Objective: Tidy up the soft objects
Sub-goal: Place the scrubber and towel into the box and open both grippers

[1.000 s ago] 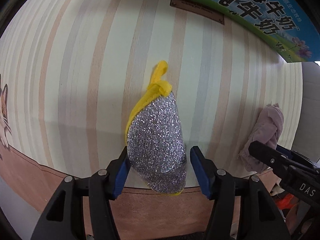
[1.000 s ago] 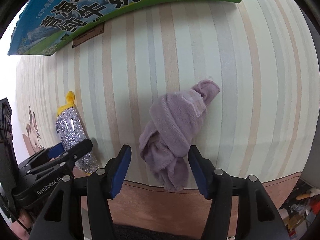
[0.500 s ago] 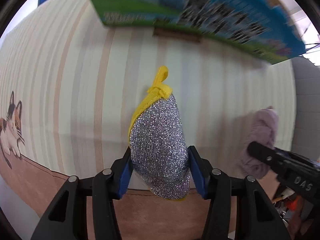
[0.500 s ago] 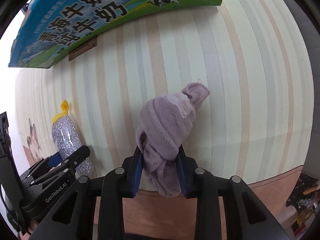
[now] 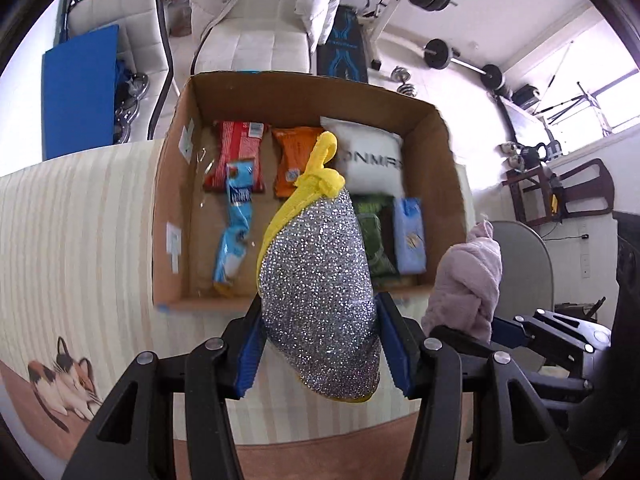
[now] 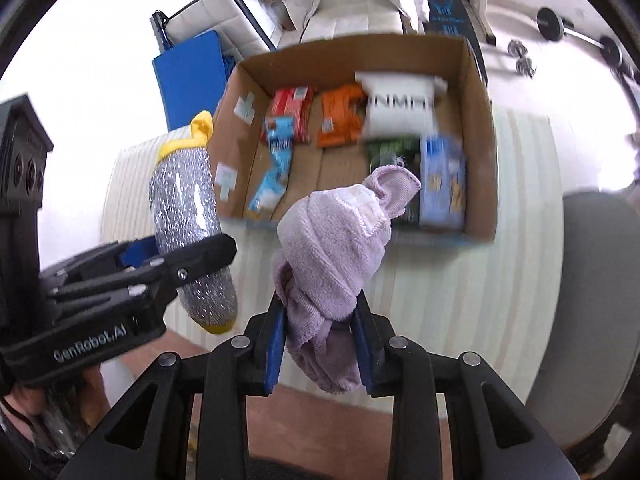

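both claws grip low so the soft things stand clear for dropping: left claw (image 5: 320,354) clamps the glittery scrubbing sponge (image 5: 320,292), right claw (image 6: 320,346) the lilac towel (image 6: 332,256) (knotted), lower centre, before the cardboard box (image 5: 450,152) on the table (image 5: 72,232).

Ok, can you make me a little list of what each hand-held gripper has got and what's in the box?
left hand-held gripper: shut on the sparkly silver sponge with a yellow loop, held in the air
right hand-held gripper: shut on the lilac towel, bunched up
cardboard box: open, on the striped tablecloth
in the box: red packet, orange packet, white pillow pack, blue-and-white packet, green packet, light blue packet
tablecloth picture: a cat
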`<state>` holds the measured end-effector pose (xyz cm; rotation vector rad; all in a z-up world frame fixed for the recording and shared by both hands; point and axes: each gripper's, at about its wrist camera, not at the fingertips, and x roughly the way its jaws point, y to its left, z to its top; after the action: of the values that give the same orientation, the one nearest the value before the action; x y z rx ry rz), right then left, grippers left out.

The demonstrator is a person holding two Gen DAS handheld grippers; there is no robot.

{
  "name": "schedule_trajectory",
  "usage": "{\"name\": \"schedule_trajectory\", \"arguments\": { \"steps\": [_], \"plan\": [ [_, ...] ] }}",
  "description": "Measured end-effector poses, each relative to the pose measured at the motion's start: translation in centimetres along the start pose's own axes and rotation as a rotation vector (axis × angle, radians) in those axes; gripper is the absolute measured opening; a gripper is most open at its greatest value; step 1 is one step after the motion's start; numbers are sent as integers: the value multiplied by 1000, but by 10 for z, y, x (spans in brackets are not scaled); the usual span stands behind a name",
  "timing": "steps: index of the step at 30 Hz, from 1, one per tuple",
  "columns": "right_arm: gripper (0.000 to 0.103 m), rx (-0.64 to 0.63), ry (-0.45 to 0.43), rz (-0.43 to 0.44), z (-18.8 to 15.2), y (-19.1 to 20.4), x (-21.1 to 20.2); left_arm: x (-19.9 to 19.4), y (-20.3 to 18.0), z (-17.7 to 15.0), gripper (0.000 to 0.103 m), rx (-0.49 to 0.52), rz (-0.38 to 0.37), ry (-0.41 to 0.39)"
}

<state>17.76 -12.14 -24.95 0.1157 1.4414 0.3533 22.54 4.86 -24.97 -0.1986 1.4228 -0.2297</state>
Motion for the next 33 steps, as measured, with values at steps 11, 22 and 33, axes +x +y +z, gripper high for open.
{"name": "schedule_trajectory", "arguments": {
  "steps": [11, 22, 33],
  "plan": [
    [32, -12, 165, -28, 106, 9, 106, 101, 43, 92, 50, -50, 15, 295],
    [79, -24, 235, -110, 114, 7, 146, 125, 59, 75, 66, -88, 18, 335],
    [80, -17, 125, -189, 87, -2, 82, 40, 27, 18, 66, -17, 104, 95]
  ]
}}
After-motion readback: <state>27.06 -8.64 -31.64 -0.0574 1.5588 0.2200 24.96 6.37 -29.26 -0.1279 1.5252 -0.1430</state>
